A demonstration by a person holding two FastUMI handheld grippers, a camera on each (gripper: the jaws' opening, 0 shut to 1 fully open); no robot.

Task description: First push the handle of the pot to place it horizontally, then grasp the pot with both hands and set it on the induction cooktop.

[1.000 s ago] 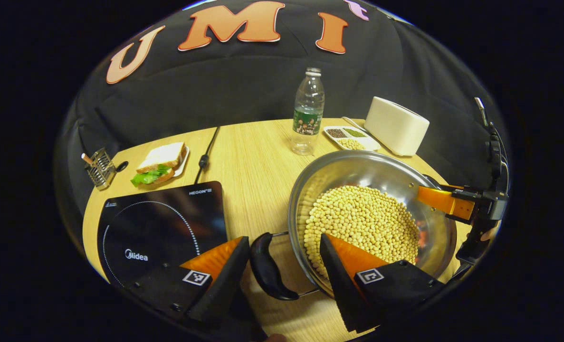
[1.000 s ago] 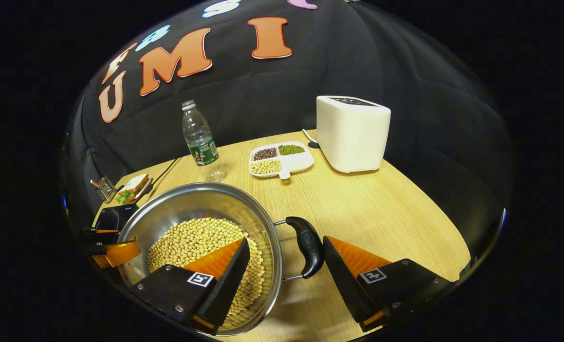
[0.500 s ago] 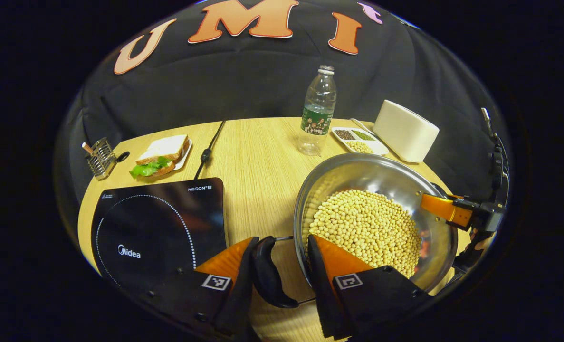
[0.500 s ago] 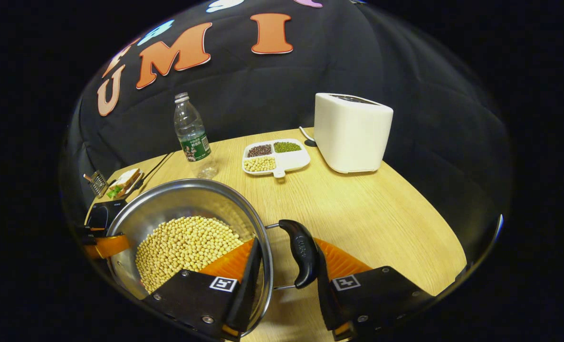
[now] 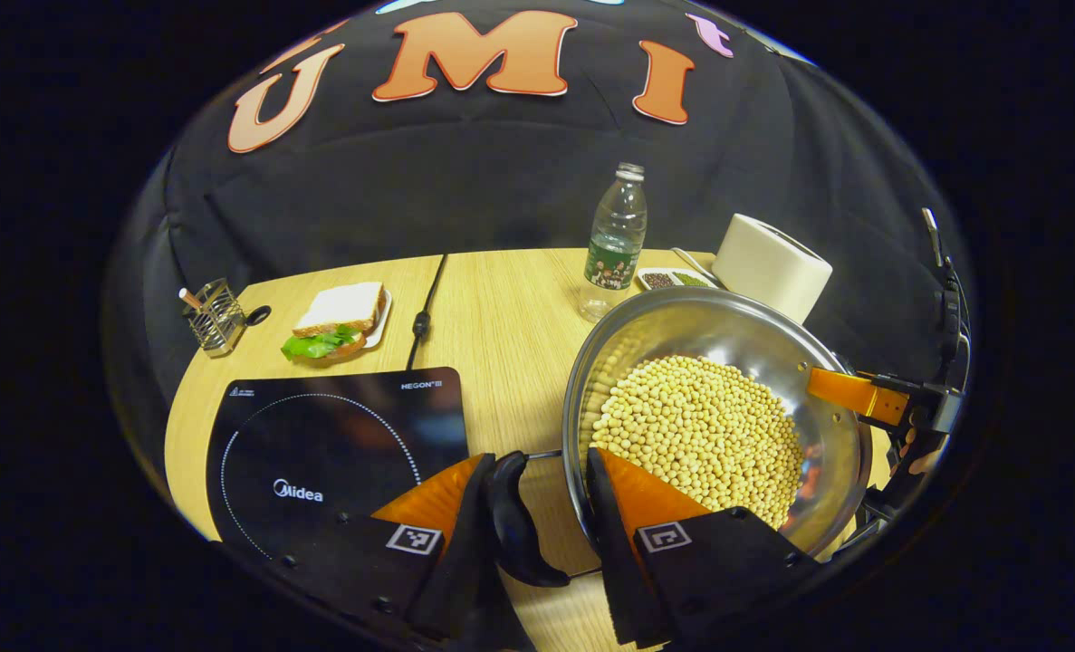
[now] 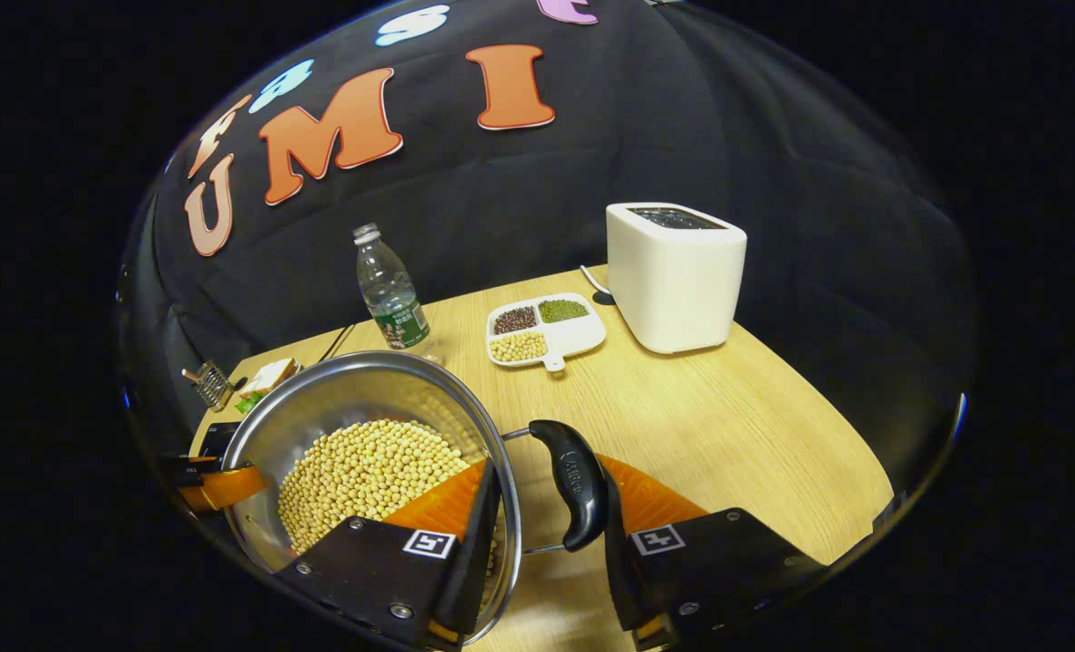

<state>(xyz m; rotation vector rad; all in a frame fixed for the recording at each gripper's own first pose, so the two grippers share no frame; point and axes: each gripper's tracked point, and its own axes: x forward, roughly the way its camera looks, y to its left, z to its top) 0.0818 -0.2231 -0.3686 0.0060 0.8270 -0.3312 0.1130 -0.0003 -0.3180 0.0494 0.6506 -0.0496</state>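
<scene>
In the left gripper view, the left gripper [image 5: 537,521] has its jaws drawn in narrow around the near side of the pot [image 5: 714,417]: one finger lies outside the black left handle [image 5: 512,523], pressed against it, and the other finger sits inside the steel rim, over the soybeans [image 5: 695,435], so the handle and the pot wall are pinched between them. In the right gripper view, the right gripper [image 6: 546,525] is closed in the same way on the opposite side, with one finger inside the rim above the beans and the other against the outer face of the black right handle [image 6: 571,484]; the handle's wire loops run level from the pot wall. Each view also catches the other gripper farther off across the pot, at its far rim. The pot is between the two grippers, to the right of the induction cooktop [image 5: 338,444] and not on it; whether its base touches the wooden table [image 5: 501,317] cannot be told. Beyond the cooktop, at the far left, lie a sandwich [image 5: 336,317] on a small plate and a wire holder [image 5: 214,315], with a black cord [image 5: 425,312] running toward the cooktop. Behind the pot stand a water bottle [image 5: 616,240], a divided dish of beans [image 6: 544,328] and a white toaster [image 6: 676,272].
</scene>
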